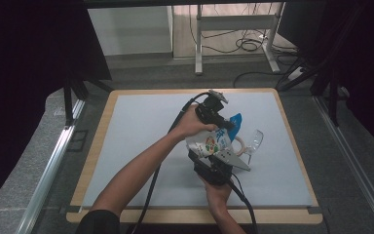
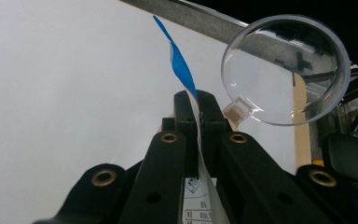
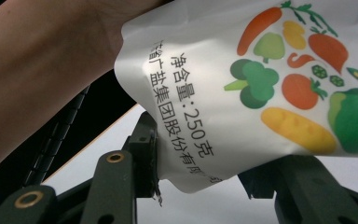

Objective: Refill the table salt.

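White pouch (image 1: 210,143) with vegetable print and blue top edge sits mid-air over the grey mat (image 1: 141,126), slightly right of table centre, held between both grippers. Left gripper (image 1: 222,123) comes in from about 10 o'clock of the pouch, jaws pressed together on the pouch's upper blue-edged part; in the left gripper view the thin pouch edge (image 2: 181,65) runs straight up between the shut jaws, blue strip sticking out past the tips toward 12 o'clock. Right gripper (image 1: 213,163) is at 6 o'clock of the pouch, jaws partly spread and pinching the pouch's lower corner; in the right gripper view the pouch (image 3: 242,84) fills the upper right, its bottom corner wedged between the two black jaws, the left jaw pad touching the printed side. Forearm (image 3: 42,79) of the other hand is at 10 o'clock in that view.

Clear plastic scoop (image 1: 253,144) with a round bowl stands at 3 o'clock of the pouch, just beside it; in the left gripper view its round clear bowl (image 2: 284,70) is at 2 o'clock of the jaw tips, close, contact unclear. Wooden table rim (image 1: 97,141) frames the mat.
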A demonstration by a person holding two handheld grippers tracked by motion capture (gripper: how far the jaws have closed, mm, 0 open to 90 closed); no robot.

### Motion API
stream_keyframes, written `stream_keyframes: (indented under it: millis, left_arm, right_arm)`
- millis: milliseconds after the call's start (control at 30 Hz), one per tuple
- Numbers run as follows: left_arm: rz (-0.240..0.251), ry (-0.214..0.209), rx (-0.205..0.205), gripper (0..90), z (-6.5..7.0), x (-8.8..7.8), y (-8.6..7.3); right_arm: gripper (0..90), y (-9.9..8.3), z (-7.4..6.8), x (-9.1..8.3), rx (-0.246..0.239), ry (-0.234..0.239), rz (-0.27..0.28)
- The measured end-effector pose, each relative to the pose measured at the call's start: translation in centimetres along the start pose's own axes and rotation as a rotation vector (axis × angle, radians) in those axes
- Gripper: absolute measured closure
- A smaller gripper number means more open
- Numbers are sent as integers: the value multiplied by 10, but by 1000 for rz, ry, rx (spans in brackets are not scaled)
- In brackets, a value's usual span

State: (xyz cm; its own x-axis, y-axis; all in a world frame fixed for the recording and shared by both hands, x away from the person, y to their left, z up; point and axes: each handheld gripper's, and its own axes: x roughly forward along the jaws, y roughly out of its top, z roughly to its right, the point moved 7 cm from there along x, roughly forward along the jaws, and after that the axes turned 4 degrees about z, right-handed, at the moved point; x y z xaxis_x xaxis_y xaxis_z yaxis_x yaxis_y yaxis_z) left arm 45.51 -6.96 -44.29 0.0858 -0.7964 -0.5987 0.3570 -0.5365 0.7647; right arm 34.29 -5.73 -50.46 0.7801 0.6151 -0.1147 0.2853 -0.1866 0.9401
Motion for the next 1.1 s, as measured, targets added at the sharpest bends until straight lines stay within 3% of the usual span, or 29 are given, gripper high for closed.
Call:
stream_keyframes:
  millis: [1100]
  left_arm:
    - [-24, -6, 9, 896, -3, 7, 2]
  right_arm:
    - [561, 0, 5, 2, 22, -15, 2]
